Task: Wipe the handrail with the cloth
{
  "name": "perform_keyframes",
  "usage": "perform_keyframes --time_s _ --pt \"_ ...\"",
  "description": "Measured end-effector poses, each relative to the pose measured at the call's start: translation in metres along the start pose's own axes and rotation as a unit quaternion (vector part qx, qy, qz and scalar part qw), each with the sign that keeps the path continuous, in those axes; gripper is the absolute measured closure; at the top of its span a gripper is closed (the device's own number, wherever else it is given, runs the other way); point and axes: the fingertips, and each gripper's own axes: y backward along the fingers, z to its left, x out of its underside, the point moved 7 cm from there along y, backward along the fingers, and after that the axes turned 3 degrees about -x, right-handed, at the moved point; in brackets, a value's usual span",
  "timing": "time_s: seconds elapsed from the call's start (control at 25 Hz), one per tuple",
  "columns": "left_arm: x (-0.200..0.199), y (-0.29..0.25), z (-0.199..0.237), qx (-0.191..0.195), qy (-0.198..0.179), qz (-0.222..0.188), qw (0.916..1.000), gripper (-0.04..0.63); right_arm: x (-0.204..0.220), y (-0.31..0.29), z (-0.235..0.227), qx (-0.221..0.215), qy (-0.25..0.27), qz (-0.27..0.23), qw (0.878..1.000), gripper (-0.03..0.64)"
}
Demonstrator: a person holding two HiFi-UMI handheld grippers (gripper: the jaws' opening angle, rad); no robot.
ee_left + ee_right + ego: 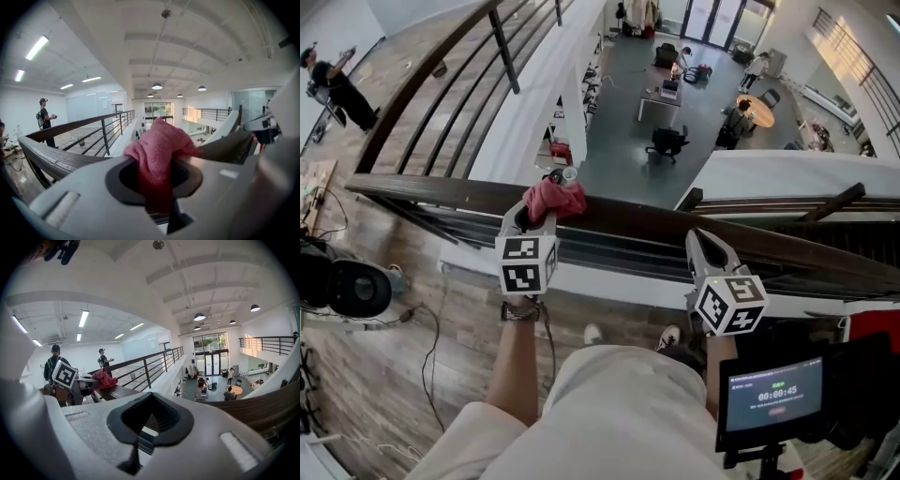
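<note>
A dark wooden handrail [637, 220] runs across the head view above an open atrium. My left gripper [542, 208] is shut on a pink cloth [555, 198], and the bunched cloth rests on the rail's top. In the left gripper view the cloth [159, 150] sticks up out of the closed jaws, with the handrail [51, 157] curving off to the left. My right gripper [701, 246] hovers at the rail's near side further right, shut with nothing in it. The right gripper view shows the cloth [104, 378] on the handrail [123, 392] at left.
Below the rail lies a lower floor with desks and chairs [667, 141]. A second railing [502, 42] runs away on the left, where a person [337, 84] stands. A black device [342, 286] sits on the wooden floor at left. A timer screen [773, 394] hangs at lower right.
</note>
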Motion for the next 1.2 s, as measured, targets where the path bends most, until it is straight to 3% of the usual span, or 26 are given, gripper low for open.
perform_keyframes --time_s 0.4,0.84,1.0,1.2 --pt "0.005 -0.007 -0.047 0.023 -0.009 0.025 0.9994 0.497 0.014 0.012 -0.024 -0.013 -0.006 -0.007 1.0 0.614" --pt "0.011 -0.014 -0.101 0.047 -0.036 0.026 0.9979 0.497 0.027 0.018 -0.042 -0.027 -0.009 -0.018 0.999 0.615" --pt "-0.009 -0.017 -0.141 0.063 -0.048 0.031 0.9964 0.497 0.009 0.037 -0.067 -0.029 -0.001 -0.019 0.999 0.614" --pt "-0.015 -0.018 -0.157 0.07 -0.048 0.043 0.9954 0.497 0.005 0.047 -0.08 -0.035 -0.001 -0.019 0.999 0.615"
